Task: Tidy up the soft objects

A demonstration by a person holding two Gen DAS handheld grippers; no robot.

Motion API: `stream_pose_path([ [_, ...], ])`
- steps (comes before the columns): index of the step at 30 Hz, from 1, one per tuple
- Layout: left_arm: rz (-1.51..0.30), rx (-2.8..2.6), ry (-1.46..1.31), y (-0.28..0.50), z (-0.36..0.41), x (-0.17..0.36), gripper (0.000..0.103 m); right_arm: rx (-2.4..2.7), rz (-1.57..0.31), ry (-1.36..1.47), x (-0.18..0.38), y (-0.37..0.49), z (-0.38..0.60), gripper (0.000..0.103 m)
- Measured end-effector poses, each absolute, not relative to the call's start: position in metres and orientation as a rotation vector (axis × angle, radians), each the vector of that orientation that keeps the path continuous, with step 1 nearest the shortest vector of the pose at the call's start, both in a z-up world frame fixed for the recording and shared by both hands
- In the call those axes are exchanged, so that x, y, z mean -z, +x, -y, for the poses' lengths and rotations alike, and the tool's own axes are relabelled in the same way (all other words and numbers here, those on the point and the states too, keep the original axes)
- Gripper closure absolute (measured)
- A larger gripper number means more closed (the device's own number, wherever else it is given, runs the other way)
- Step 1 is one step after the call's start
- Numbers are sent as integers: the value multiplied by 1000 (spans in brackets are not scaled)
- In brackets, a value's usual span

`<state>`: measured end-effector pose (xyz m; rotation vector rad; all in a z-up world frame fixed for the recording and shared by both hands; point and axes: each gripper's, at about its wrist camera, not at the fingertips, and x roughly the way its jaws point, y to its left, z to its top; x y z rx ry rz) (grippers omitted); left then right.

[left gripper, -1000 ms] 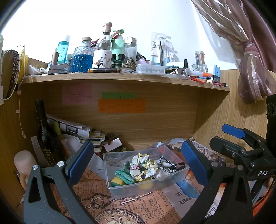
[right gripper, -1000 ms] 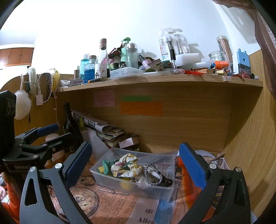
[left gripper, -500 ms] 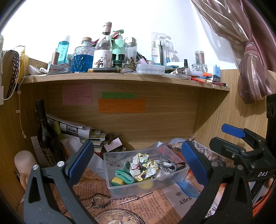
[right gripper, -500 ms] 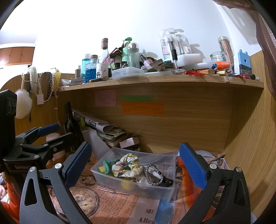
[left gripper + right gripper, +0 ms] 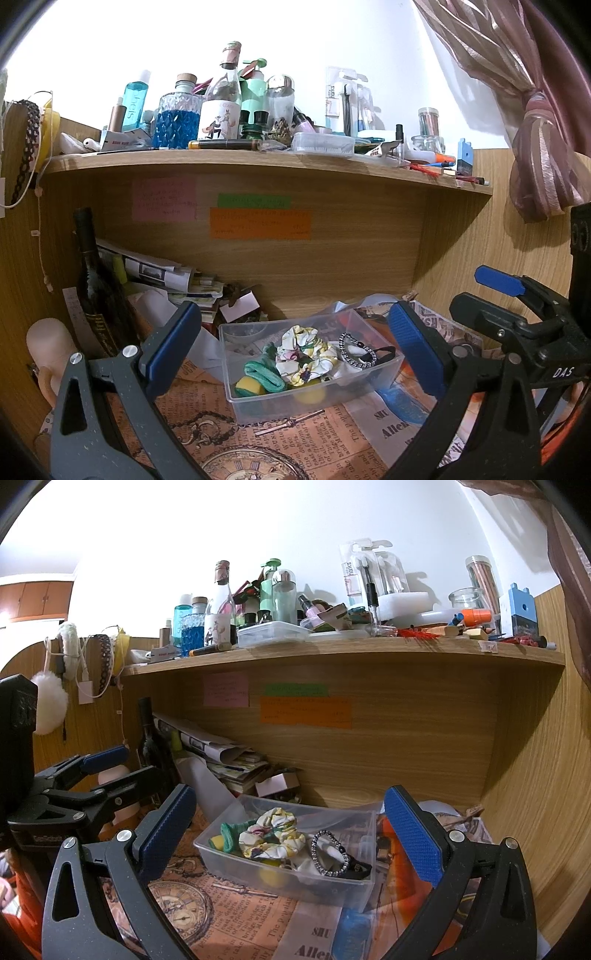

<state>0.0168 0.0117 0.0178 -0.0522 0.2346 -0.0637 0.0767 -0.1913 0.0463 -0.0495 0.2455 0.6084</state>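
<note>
A clear plastic box [image 5: 258, 400] stands on the newspaper-covered desk under the shelf; it also shows in the right wrist view [image 5: 280, 880]. It holds a floral scrunchie [image 5: 303, 354], a green hair tie [image 5: 264, 374], a beaded black band [image 5: 356, 349] and yellow sponges [image 5: 249, 386]. My left gripper [image 5: 295, 350] is open and empty, held back from the box. My right gripper [image 5: 288, 834] is open and empty too, to the right of the left one. In the right wrist view the scrunchie [image 5: 271, 836] lies mid-box.
A dark wine bottle [image 5: 94, 280] and stacked papers [image 5: 162, 273] stand at the back left. A wooden shelf [image 5: 258, 158] crowded with bottles hangs overhead. A wood side wall [image 5: 535, 775] closes the right. A pink curtain [image 5: 535, 110] hangs at the right.
Both grippers have drifted very slightly; the box and its contents have not moved. Both grippers stay open.
</note>
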Motion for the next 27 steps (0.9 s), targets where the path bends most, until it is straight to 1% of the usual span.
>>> stream_pose_path([
  [27,-269,78,-65,22,-10,-11,0,-598,-285,-41,-37,91,192,0],
])
